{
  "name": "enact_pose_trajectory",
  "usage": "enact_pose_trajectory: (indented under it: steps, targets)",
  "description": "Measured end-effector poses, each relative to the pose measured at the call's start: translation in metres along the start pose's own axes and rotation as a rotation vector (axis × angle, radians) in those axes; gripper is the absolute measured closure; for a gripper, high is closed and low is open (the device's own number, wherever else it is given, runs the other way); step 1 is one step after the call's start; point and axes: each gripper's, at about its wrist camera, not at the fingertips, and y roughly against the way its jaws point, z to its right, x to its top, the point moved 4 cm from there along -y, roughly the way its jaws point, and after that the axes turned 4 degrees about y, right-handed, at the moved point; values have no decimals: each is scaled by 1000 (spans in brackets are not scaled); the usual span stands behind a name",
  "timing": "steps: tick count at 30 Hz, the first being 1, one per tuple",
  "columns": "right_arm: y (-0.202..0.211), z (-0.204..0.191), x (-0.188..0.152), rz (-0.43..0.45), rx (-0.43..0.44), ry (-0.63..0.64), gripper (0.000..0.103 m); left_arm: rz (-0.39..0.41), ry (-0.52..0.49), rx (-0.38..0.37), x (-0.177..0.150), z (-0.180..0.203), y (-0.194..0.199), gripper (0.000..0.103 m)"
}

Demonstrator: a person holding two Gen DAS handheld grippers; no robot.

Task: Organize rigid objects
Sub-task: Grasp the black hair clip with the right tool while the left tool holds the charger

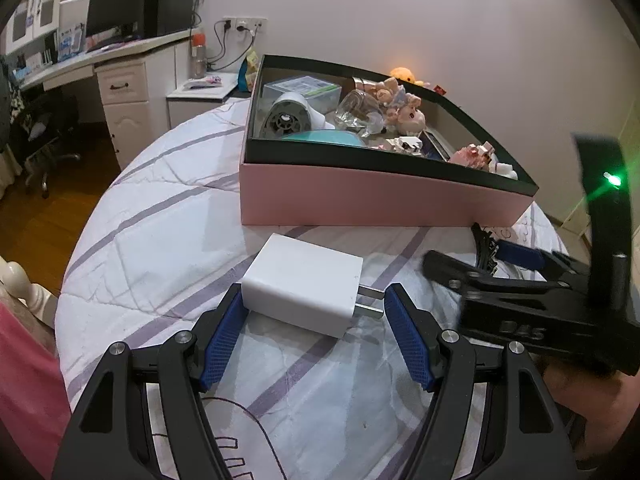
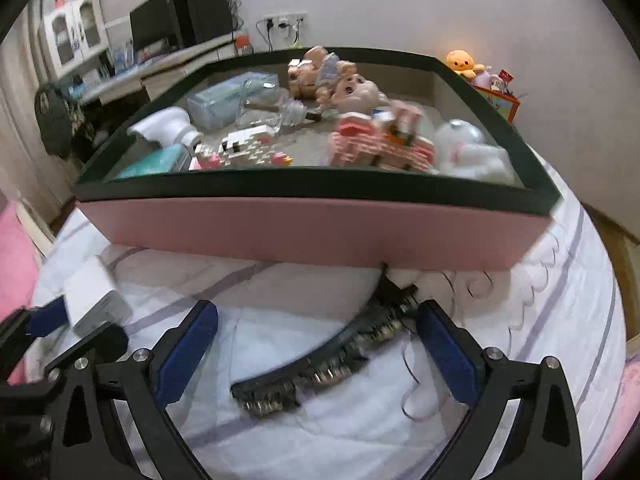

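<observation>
A white plug-in charger lies on the striped quilt, prongs to the right. My left gripper is open, its blue pads either side of the charger, not closed on it. The charger also shows in the right wrist view. My right gripper is open and empty over a dark curved comb-like piece with metal studs on the quilt. In the left wrist view the right gripper reaches in from the right. A pink box with a black rim holds toys, a bottle and block models.
The bed's quilt drops off to a wooden floor at left. A desk with a monitor and a drawer unit stand at the back left. Plush toys sit behind the box. Pink fabric lies at the near left.
</observation>
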Motion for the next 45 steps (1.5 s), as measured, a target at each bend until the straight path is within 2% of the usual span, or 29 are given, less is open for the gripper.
enact_pose_trajectory:
  steps: [3,8,10,11,12,15,18,20,22,25,26,27,28,29,30,31,34,42,45]
  targets:
    - [5,8,-6,6,0,-26,3,-2,-4,-1,0,1,-1,31]
    - [1,2,-5,-15,-30,6,4,-1,-12,-5,-2,3,1,31]
    - [1,1,-4,-19,-47,16,8,-1,-13,-4,-2,3,1,31]
    - [2,1,-5,-16,-54,20,15,-1,-14,-4,-2,3,1,31]
    - [4,2,-5,-11,-61,24,29,-1,-14,-4,-2,3,1,31]
    - [10,9,-5,0,-55,26,56,-4,-14,-3,-3,3,1,31]
    - [13,18,-5,4,-40,14,74,-5,-16,-1,-3,4,0,31]
    - [17,22,-7,6,-20,4,79,-5,-17,0,-4,4,1,31]
    - [19,25,-11,7,-5,-9,79,-4,-21,4,-4,5,1,31]
    - [20,27,-13,15,11,-12,76,-4,-28,10,-4,6,1,31]
    - [19,25,-13,15,17,0,66,-3,-29,11,-4,6,1,31]
    - [18,23,-12,15,22,13,50,-3,-30,12,-4,7,1,31]
    - [16,20,-11,15,31,27,40,-3,-30,12,-4,7,1,31]
    - [13,15,-10,15,57,48,17,-3,-29,12,-4,6,1,31]
    - [9,8,-9,3,94,78,4,-3,-29,12,-4,6,1,31]
    - [4,0,-8,-19,103,118,0,-3,-29,12,-4,6,1,31]
    - [-2,-2,-4,-25,64,122,0,-2,-28,11,-4,6,1,31]
    - [-8,-8,-2,-54,35,138,0,-2,-24,9,-4,6,1,31]
    - [-1,-1,-2,-36,51,59,1,-1,-23,8,-4,6,1,31]
